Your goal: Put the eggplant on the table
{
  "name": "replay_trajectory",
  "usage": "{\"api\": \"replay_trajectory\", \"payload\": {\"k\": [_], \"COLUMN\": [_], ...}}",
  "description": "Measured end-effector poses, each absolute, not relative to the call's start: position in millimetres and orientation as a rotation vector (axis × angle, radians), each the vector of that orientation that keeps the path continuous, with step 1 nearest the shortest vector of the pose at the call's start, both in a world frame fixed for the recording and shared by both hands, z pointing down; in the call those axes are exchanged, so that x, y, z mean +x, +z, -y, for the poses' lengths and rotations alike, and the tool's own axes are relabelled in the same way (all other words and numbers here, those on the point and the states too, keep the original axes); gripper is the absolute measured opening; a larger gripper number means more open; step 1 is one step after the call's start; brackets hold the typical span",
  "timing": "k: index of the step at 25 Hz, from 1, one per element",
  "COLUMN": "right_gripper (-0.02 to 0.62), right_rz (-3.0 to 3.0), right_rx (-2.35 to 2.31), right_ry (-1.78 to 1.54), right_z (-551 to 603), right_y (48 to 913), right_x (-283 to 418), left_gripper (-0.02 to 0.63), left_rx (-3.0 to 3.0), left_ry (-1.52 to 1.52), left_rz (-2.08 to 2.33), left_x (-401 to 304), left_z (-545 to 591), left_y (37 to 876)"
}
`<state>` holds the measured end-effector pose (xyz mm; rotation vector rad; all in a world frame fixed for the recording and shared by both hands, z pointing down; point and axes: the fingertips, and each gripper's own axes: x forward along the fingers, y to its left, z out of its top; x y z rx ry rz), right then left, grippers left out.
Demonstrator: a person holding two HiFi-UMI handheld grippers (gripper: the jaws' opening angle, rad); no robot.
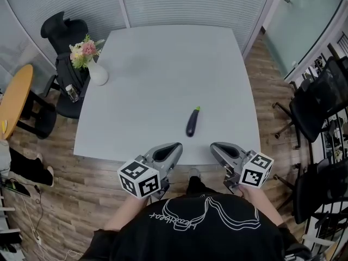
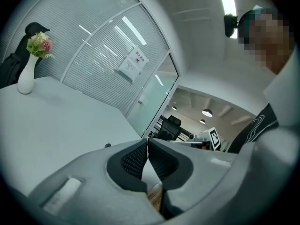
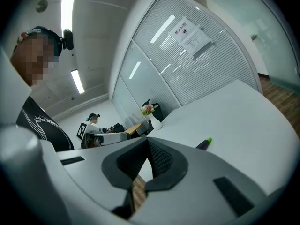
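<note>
— What's the room like?
— An office with slatted glass walls [image 1: 190,4] and a wood floor [image 1: 81,189]. A pale grey counter [image 1: 163,64] fills the middle, seen from above.

— And the eggplant?
— The eggplant [image 1: 192,122] lies on the counter, close to the near edge and a little right of centre, with its green stem pointing away from the person. Nothing touches it.

— What else is on there?
— A white vase [image 1: 98,74] of flowers stands at the far left corner, well apart from the eggplant. A black chair [image 1: 64,34] sits just behind it, off the counter.

— The claws?
— The left claw [image 1: 173,149] and the right claw [image 1: 216,148] are both held at the counter's near edge, in front of the person's chest, with the eggplant beyond and between them.

— Open?
— No. In each gripper view the ribbed pads meet at the tips, closed, with nothing between them. Both are empty.
</note>
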<state>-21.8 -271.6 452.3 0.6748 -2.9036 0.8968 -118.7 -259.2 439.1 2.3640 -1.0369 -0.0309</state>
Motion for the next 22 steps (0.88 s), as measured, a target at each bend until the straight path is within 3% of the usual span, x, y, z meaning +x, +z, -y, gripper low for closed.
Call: {"api": "replay_trajectory", "payload": {"k": [22], "right_gripper": [0.008], "right_rz": [2.945], "right_rx": [0.707], "right_ry": [0.877], "right_z": [241.2], "right_y": [439.8], "right_x": [-15.7], "left_gripper": [0.015], "left_rx": [2.394], "left_ry": [0.039], "left_rz": [1.05], "left_x": [-111.0], "left_z": [226.4], "left_y": [431.1]}}
